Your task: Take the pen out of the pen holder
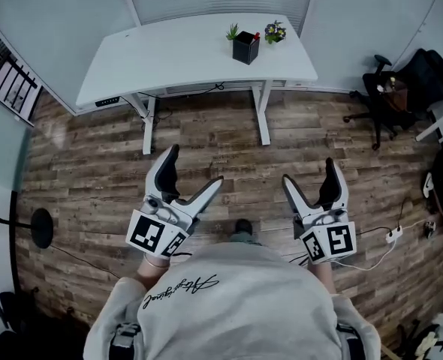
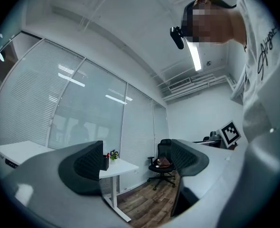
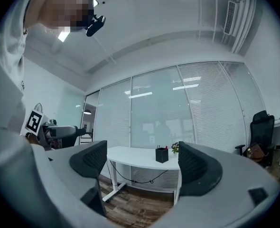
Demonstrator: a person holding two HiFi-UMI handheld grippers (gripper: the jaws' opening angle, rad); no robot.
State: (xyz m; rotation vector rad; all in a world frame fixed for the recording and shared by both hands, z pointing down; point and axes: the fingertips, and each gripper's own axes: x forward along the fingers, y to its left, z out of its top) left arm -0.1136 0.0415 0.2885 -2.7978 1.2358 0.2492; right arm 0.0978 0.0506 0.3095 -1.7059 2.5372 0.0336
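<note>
A black pen holder [image 1: 245, 49] stands near the far right of the white desk [image 1: 176, 55], with a red-tipped pen [image 1: 256, 35] sticking up from it. It also shows in the right gripper view as the pen holder [image 3: 162, 155] between the jaws, far off. In the left gripper view the pen holder [image 2: 105, 162] peeks out beside the left jaw. My left gripper [image 1: 194, 172] and right gripper [image 1: 310, 173] are both open and empty, held over the floor well short of the desk.
A small potted flower [image 1: 275, 32] and a green plant [image 1: 232, 31] sit beside the holder. A black office chair [image 1: 390, 96] stands at the right. Cables and a power strip [image 1: 393, 235] lie on the wooden floor. Glass walls with blinds run behind the desk.
</note>
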